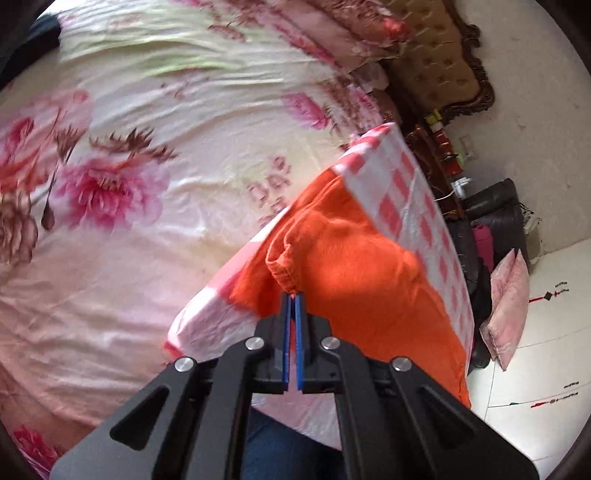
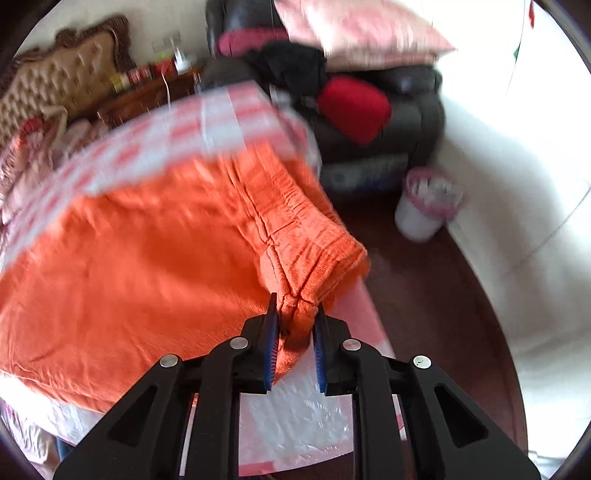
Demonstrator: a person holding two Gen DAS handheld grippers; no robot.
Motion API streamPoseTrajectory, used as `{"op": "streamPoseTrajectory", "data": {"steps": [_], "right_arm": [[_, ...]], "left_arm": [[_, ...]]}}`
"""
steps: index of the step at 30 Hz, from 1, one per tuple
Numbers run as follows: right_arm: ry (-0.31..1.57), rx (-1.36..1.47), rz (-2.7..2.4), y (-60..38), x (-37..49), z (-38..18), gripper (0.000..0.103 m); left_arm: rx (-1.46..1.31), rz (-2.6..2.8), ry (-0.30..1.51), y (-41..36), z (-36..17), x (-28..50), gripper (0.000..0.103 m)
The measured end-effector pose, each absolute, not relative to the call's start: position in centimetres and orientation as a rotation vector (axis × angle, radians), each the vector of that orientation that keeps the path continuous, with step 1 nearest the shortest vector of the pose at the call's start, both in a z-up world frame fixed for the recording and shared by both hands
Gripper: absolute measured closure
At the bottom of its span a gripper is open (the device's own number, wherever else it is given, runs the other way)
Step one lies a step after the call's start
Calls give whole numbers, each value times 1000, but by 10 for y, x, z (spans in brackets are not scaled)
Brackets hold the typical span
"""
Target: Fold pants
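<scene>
Orange pants (image 1: 351,266) lie on a pink-and-white checked sheet (image 1: 413,192) at the bed's corner. My left gripper (image 1: 294,295) is shut on a hemmed edge of the pants, blue pads nearly touching. In the right wrist view the pants (image 2: 147,251) spread to the left, and their ribbed waistband (image 2: 314,243) bunches at the corner. My right gripper (image 2: 295,312) is shut on this bunched waistband, with thick cloth between the pads. The right view is motion-blurred.
A floral bedspread (image 1: 147,184) covers the bed to the left. A tufted headboard (image 1: 439,62) and a wooden nightstand (image 2: 147,92) stand behind. A dark armchair (image 2: 388,122) with clothes and a pink pillow (image 2: 362,33) sits beside the bed. A white bin (image 2: 424,210) stands on the floor.
</scene>
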State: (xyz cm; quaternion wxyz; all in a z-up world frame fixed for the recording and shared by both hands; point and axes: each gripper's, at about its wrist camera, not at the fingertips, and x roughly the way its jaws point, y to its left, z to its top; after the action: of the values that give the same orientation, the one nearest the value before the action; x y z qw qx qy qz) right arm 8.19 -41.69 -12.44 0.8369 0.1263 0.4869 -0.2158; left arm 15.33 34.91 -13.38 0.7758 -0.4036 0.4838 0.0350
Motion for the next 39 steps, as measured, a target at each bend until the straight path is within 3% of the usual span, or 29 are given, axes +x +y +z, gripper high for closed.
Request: {"op": "streamPoseTrajectory", "data": {"steps": [3, 6, 9, 11, 13, 14, 18, 23, 30, 32, 34, 39], "right_arm": [[1029, 215, -459, -411, 82, -120, 88], [1003, 180, -467, -405, 79, -107, 88], [1030, 136, -485, -401, 80, -115, 87], [1060, 113, -491, -401, 82, -125, 86], [1049, 65, -505, -395, 81, -126, 85], [1051, 55, -511, -394, 82, -126, 85], [1060, 22, -538, -389, 87, -128, 81], [1044, 34, -549, -389, 82, -130, 73], [1060, 67, -544, -396, 84, -129, 68], [1062, 62, -546, -396, 84, -129, 67], [1064, 55, -551, -394, 85, -129, 67], [1068, 79, -550, -396, 86, -128, 65]], "left_arm": [[-884, 72, 1049, 353, -156, 149, 102], [-772, 68, 999, 345, -141, 149, 101], [-724, 73, 1075, 338, -150, 155, 101], [-687, 78, 1075, 340, -145, 155, 94], [-620, 105, 1020, 343, -127, 157, 70], [-578, 112, 984, 344, -115, 161, 69], [-288, -6, 875, 318, -80, 209, 68], [51, -110, 929, 272, -104, 272, 73], [76, -115, 1005, 272, -141, 313, 75], [80, -121, 1004, 271, -141, 315, 80], [106, -126, 1015, 269, -139, 318, 94], [46, -94, 936, 280, -113, 318, 96]]}}
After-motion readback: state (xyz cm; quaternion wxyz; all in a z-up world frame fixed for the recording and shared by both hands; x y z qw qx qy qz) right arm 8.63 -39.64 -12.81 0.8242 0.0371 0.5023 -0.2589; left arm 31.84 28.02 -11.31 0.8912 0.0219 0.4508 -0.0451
